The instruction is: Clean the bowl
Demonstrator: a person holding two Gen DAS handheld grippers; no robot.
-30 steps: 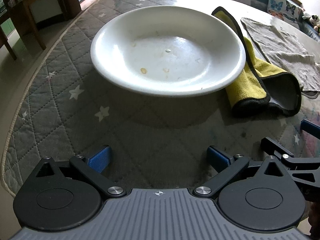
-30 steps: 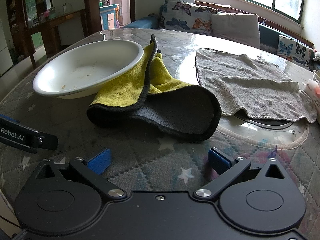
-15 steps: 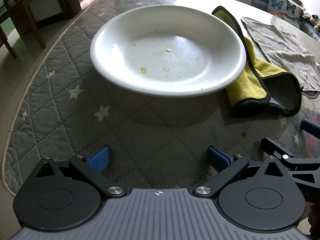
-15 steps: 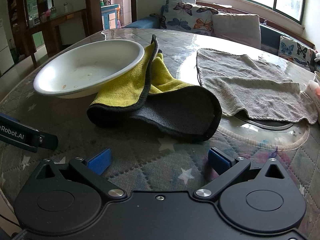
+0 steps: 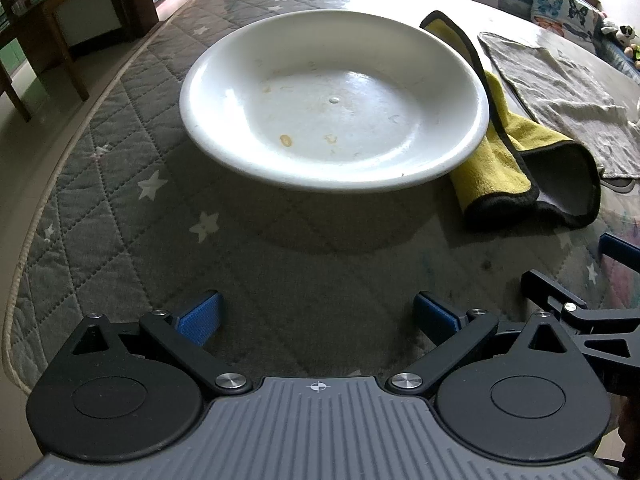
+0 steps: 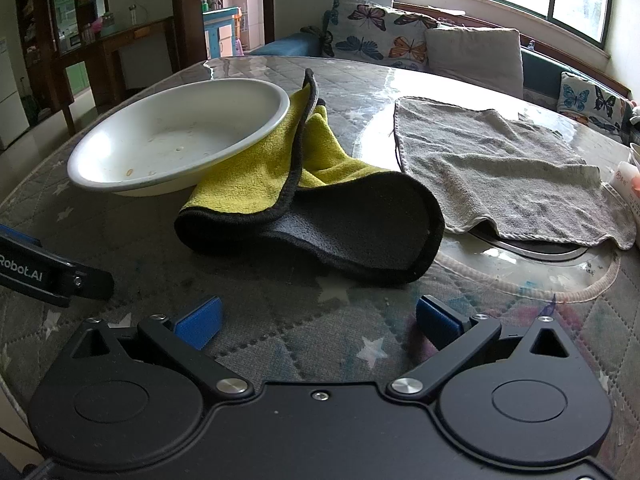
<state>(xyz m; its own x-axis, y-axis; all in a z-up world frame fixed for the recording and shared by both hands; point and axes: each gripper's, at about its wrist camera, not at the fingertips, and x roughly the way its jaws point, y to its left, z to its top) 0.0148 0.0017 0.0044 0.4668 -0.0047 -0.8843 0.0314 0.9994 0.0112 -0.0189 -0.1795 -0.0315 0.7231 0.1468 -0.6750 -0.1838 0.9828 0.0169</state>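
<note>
A wide, shallow white bowl (image 5: pixel 334 100) sits on the quilted, star-patterned table cover (image 5: pixel 120 200), straight ahead of the left gripper (image 5: pixel 318 316) and apart from it, with a stretch of bare cover between the blue fingertips and the bowl's near rim. The left gripper's jaws stand wide open and hold nothing. Inside the bowl there are only a few small yellowish-brown spots and faint smears on the otherwise glossy white bottom. In the right wrist view, the bowl (image 6: pixel 180 136) lies ahead and off to the left of the right gripper (image 6: pixel 318 318), whose jaws are likewise spread wide and empty. Directly in front of that gripper, near but not touching, lies a yellow and dark grey microfibre cloth (image 6: pixel 320 200) with black edging; its yellow part is tucked against and partly under the bowl's right rim. Beyond the cloth to the right a grey towel (image 6: pixel 500 168) is spread flat, its near edge draped over a round dark fitting under the glass top.
</note>
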